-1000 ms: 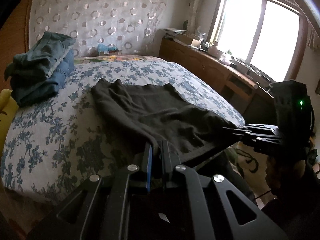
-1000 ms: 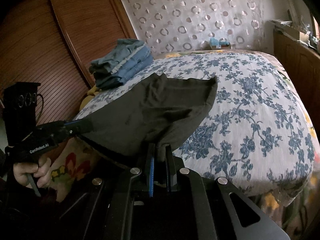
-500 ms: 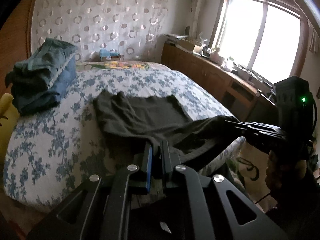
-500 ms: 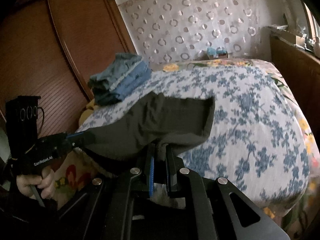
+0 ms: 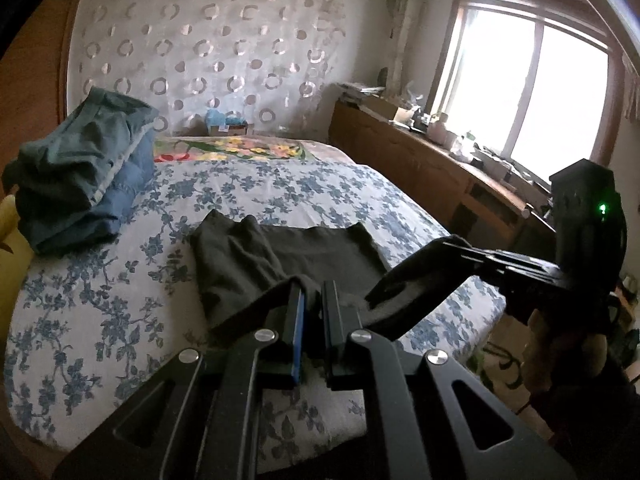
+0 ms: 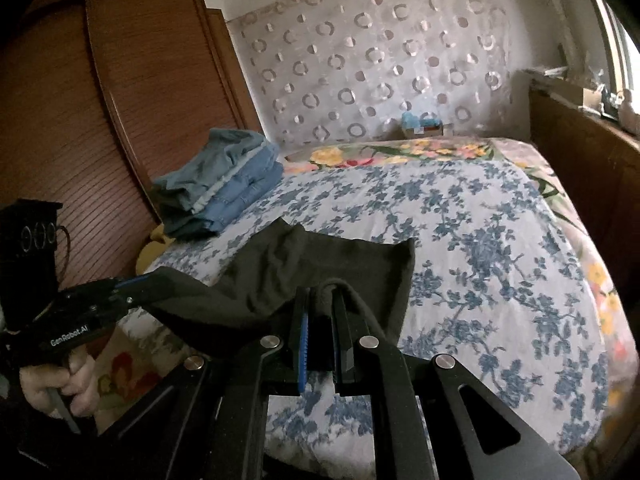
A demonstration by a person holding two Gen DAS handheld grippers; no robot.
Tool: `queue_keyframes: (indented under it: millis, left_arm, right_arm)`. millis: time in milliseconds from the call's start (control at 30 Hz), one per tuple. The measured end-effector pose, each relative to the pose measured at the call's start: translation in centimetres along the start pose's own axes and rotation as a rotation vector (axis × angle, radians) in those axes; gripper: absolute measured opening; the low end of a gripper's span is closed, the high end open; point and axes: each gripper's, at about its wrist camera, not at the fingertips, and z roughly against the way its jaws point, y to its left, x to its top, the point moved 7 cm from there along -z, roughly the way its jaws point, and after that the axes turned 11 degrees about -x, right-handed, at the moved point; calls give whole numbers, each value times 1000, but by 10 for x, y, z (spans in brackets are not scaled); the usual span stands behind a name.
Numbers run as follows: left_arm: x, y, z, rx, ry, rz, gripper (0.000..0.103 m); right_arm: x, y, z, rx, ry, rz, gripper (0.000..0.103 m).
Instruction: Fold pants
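Observation:
Dark pants lie on the floral bedspread, far edge flat, near edge lifted. My left gripper is shut on the near edge of the cloth. My right gripper shows at the right of this view, shut on another corner held above the bed's edge. In the right wrist view the pants stretch from my right gripper, shut on the cloth, to my left gripper, also shut on it.
A stack of folded blue jeans sits at the bed's far left, also in the right wrist view. A wooden wardrobe stands left of the bed. A cluttered wooden sideboard runs under the window on the right.
Both grippers have risen and moved forward over the bed with the near edge of the pants. More of the cloth is off the bedspread and the flat part looks shorter.

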Motion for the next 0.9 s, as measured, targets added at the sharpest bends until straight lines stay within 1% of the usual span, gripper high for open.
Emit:
queue_keyframes:
  millis: [200, 433, 600, 733, 833, 867, 900]
  left_arm:
    - [5, 6, -8, 21, 4, -6, 8]
    - [21, 13, -18, 51, -11, -17, 8]
    - [35, 22, -27, 61, -20, -17, 8]
    - [36, 29, -37, 80, 9, -37, 9]
    - [29, 34, -41, 90, 36, -40, 13]
    - [28, 35, -41, 95, 40, -43, 19]
    - [26, 36, -41, 106, 43, -46, 28]
  right_arm:
    - [4, 1, -17, 2, 13, -10, 8]
    - [21, -4, -33, 0, 12, -25, 8]
    - [34, -7, -52, 1, 19, -31, 8]
    - [36, -9, -69, -9, 47, -29, 8]
    - [30, -9, -79, -7, 70, -34, 8]
    - [30, -8, -80, -7, 72, -36, 8]
    - [30, -8, -81, -8, 70, -37, 8]
